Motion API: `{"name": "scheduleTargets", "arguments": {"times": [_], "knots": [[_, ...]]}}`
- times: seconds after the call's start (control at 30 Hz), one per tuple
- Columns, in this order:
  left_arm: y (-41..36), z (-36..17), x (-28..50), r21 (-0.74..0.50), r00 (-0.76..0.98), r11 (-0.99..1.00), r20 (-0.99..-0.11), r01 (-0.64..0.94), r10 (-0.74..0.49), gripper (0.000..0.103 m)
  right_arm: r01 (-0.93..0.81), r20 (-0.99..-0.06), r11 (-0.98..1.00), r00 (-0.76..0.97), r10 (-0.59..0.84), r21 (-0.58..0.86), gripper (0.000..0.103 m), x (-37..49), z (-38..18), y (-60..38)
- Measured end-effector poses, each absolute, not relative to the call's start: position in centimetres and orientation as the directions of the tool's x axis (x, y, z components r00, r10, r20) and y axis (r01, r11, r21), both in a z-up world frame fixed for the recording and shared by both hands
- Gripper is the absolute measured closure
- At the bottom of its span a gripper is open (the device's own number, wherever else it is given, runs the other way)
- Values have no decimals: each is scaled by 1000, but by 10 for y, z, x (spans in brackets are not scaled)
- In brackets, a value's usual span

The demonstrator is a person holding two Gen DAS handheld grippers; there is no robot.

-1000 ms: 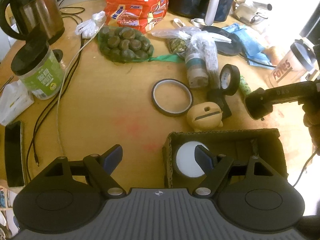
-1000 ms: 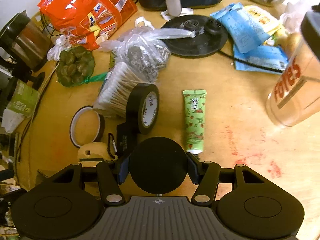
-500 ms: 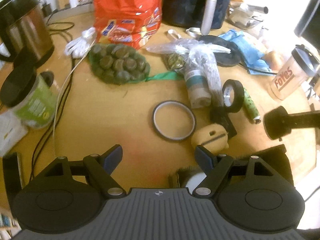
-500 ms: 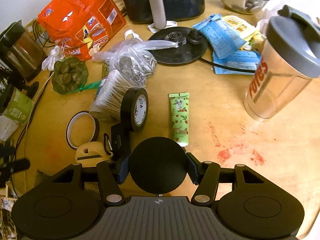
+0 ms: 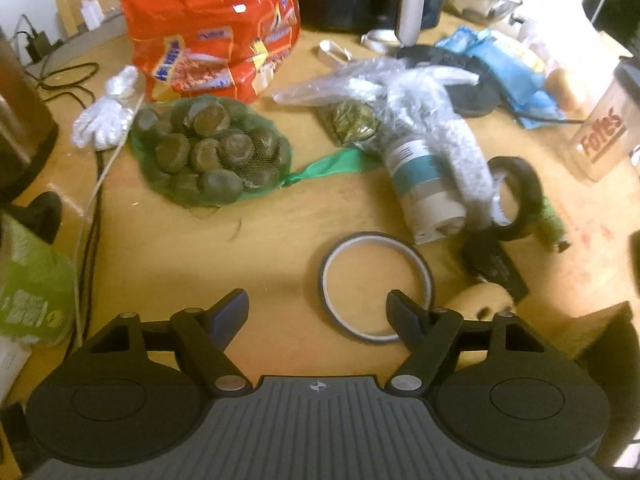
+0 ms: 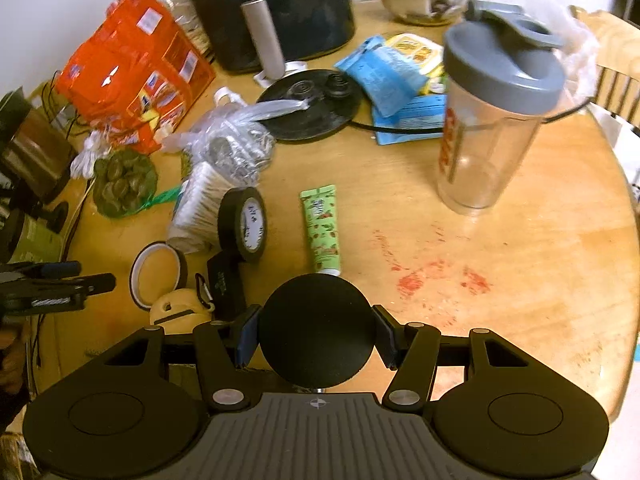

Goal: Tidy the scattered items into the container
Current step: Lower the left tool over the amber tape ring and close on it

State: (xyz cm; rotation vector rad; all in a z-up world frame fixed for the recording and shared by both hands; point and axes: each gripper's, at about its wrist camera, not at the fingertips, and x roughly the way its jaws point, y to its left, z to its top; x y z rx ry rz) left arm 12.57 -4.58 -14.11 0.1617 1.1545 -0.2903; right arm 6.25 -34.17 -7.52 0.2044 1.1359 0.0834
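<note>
While the left gripper (image 5: 318, 310) hangs above the wooden counter (image 5: 200, 252), its fingers (image 5: 230, 312) stand wide apart with nothing between them. Just ahead of the right-hand finger a thin tape ring (image 5: 376, 286) lies flat, and a tan rounded item (image 5: 482, 304) sits beside it, partly hidden by the gripper body. A black flat case (image 5: 496, 266) lies just beyond that, touching a roll of black tape (image 5: 516, 198) that stands on edge. A plastic bag of cotton swabs (image 5: 432, 152) leans against the roll. Toward the far left part of the counter sit a green net bag (image 5: 210, 156) of round dark items and an orange snack bag (image 5: 212, 28). The cardboard container (image 5: 600, 332) shows only as a corner at the near right edge, blurred.

From the right wrist view, the right gripper (image 6: 316, 334) has its fingers (image 6: 246, 336) clamped on a round black disc (image 6: 316, 330), which fills the gap between them. A green tube (image 6: 320, 230) lies on the counter (image 6: 500, 260) just beyond the disc, cap end toward the camera. The black tape roll (image 6: 242, 224) stands to its left, with the case (image 6: 224, 280), tape ring (image 6: 158, 272) and tan item (image 6: 180, 312) nearer the near left edge. A clear shaker bottle (image 6: 492, 108) with a grey lid stands upright toward the far right edge. The left gripper (image 6: 60, 284) reaches in from the left edge. Whether the container shows below the right gripper cannot be told.
</note>
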Motion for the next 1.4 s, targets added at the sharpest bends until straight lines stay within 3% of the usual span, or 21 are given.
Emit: {"name": "scheduleTargets", "arguments": {"times": [0.1, 0.17, 0.3, 0.33, 0.43, 0.83, 0.9, 0.93, 0.97, 1.0, 1.07, 1.4], "knots": [[-47, -151, 135, -21, 354, 943, -924, 333, -146, 44, 70, -892, 977, 426, 153, 200, 43, 57, -74, -349], [-50, -158, 140, -16, 343, 939, -929, 345, -142, 62, 93, -893, 976, 427, 141, 198, 43, 54, -74, -353], [-54, -171, 146, -11, 326, 930, -935, 367, -140, 72, 133, -898, 972, 424, 120, 193, 43, 47, -75, -361], [-54, -172, 146, -10, 327, 928, -934, 373, -142, 84, 143, -899, 971, 423, 116, 192, 43, 45, -76, -362], [-54, -173, 146, -6, 331, 920, -932, 391, -147, 96, 164, -901, 968, 421, 107, 191, 43, 40, -77, -366], [-13, -165, 136, 26, 347, 958, -934, 286, -79, 95, 181, -907, 963, 408, 109, 197, 43, 38, -83, -371], [-6, -163, 136, 14, 340, 963, -937, 270, -81, 93, 174, -907, 965, 407, 113, 198, 43, 40, -83, -370], [-4, -163, 136, 9, 337, 965, -938, 261, -82, 87, 172, -907, 964, 405, 117, 202, 43, 40, -84, -369], [-2, -160, 135, -3, 344, 967, -934, 256, -94, 68, 170, -907, 964, 404, 122, 205, 43, 41, -84, -368], [0, -156, 133, -15, 352, 967, -930, 253, -106, 57, 168, -907, 963, 403, 126, 209, 43, 42, -84, -368], [-1, -150, 130, -38, 381, 959, -913, 281, -148, 25, 164, -906, 963, 400, 135, 216, 43, 43, -85, -366], [-31, -156, 123, 46, 405, 869, -896, 492, -181, 18, 158, -906, 963, 399, 140, 219, 43, 44, -84, -364]]}}
